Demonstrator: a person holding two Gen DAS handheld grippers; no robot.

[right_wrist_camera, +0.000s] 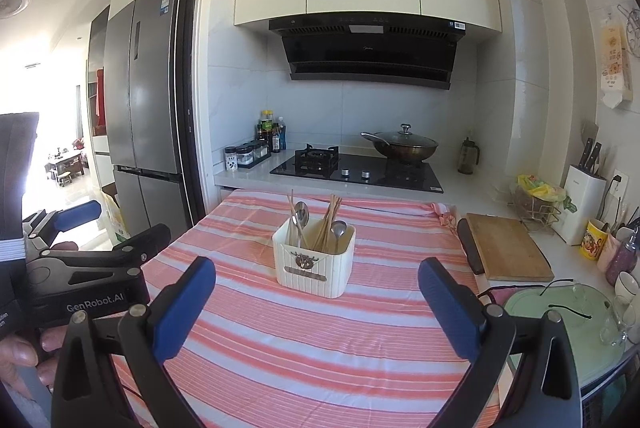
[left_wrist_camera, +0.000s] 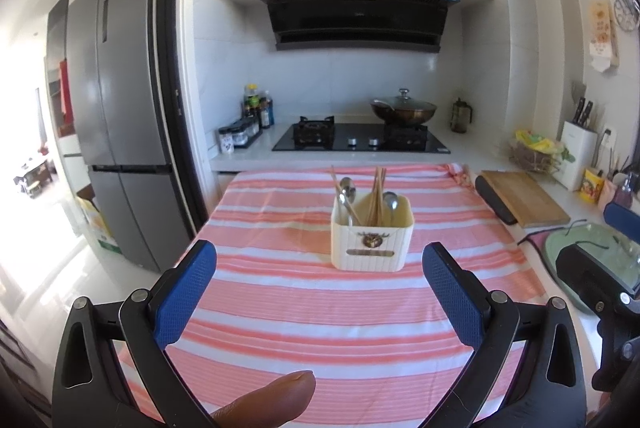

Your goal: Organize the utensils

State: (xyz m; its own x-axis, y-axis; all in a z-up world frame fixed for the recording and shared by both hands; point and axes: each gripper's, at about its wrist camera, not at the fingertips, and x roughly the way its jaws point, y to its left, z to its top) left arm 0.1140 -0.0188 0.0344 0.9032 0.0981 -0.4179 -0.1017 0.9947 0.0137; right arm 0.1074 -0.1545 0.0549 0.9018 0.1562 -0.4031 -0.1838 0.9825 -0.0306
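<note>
Covering table (left_wrist_camera: 320, 328) — striped cloth (right_wrist_camera: 320, 340), kitchen stove (right_wrist_camera: 356, 170)

Strong daylight from the doorway (left_wrist_camera: 24, 156) at left, blown out white in both views. Fridge (right_wrist_camera: 148, 100) door shows glare. Kitchen evenly bright, shadows soft. Heavy fisheye bending, dark vignette at corners. Slight softness throughout.
</note>
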